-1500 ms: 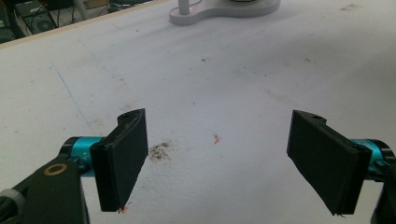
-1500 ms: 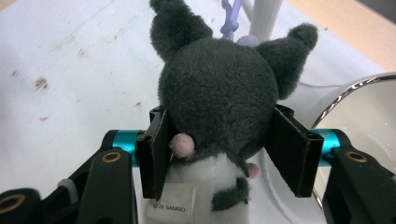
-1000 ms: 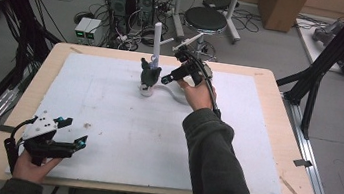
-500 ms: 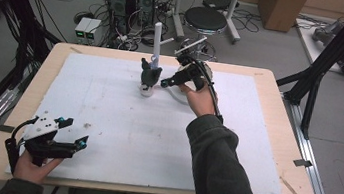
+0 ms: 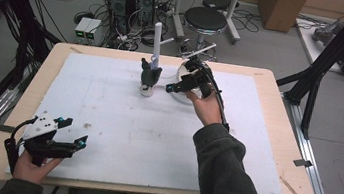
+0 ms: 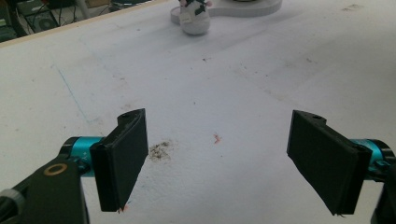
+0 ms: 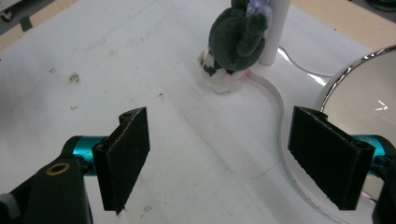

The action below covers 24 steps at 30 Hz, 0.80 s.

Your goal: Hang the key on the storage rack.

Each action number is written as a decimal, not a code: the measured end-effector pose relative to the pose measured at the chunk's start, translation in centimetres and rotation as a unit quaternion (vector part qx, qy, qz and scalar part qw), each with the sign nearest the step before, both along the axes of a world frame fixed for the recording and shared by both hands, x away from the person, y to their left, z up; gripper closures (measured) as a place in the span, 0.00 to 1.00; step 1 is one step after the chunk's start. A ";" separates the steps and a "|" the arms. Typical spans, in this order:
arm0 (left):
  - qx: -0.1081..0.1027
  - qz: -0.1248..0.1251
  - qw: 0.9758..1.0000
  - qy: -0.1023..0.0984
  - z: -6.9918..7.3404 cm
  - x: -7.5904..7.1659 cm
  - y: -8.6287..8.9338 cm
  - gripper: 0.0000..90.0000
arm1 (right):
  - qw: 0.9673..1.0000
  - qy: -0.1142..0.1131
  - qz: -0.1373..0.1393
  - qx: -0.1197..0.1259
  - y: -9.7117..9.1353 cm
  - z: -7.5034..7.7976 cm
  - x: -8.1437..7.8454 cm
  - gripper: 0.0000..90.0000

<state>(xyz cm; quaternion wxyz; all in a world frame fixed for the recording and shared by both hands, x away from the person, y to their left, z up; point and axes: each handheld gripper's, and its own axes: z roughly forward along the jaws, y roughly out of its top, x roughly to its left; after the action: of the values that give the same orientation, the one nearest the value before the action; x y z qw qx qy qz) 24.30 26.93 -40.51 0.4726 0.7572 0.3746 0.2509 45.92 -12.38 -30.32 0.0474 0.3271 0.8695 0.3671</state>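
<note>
A small dark grey plush toy [image 5: 150, 75] with a white bottom stands upright on the white mat [image 5: 106, 118], leaning against a white post [image 5: 157, 37]. In the right gripper view the toy [image 7: 236, 39] is ahead, beyond the jaws and apart from them. My right gripper [image 5: 171, 87] sits just right of the toy; its jaws have just been opening and stand open [image 7: 217, 121] with only bare mat between them. My left gripper [image 5: 76, 131] rests at the near left corner, open [image 6: 219, 126], with nothing between its jaws.
The post rises from a flat white base [image 7: 275, 100] that also carries a round, shiny-rimmed white dish [image 7: 369, 88], right beside my right jaw. The wooden table edge [image 5: 282, 121] borders the mat. A stool [image 5: 205, 18] and computer cases [image 5: 119, 2] stand behind the table.
The right gripper has drawn back to the right, away from the toy, and its jaws have widened. The toy stays by the post. The left gripper has not moved.
</note>
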 end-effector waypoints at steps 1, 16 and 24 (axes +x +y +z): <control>0.000 -0.001 1.000 0.000 0.0 0.0 0.0 0.23 | 1.000 0.000 0.001 0.003 -0.1 0.0 -0.1 0.22; -0.002 0.001 1.000 -0.001 0.0 0.1 0.0 0.23 | 1.000 -0.021 -0.003 0.017 -0.9 -0.2 -1.5 0.17; -0.004 0.001 1.000 -0.002 0.1 0.1 -0.1 0.23 | 1.000 -0.026 0.000 0.014 -0.7 -0.3 -1.9 0.15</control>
<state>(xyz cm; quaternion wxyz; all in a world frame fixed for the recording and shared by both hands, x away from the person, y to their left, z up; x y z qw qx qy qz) 24.44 26.85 -40.37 0.4763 0.7544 0.3756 0.2510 43.98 -13.09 -30.57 0.0655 0.3185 0.8626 0.3876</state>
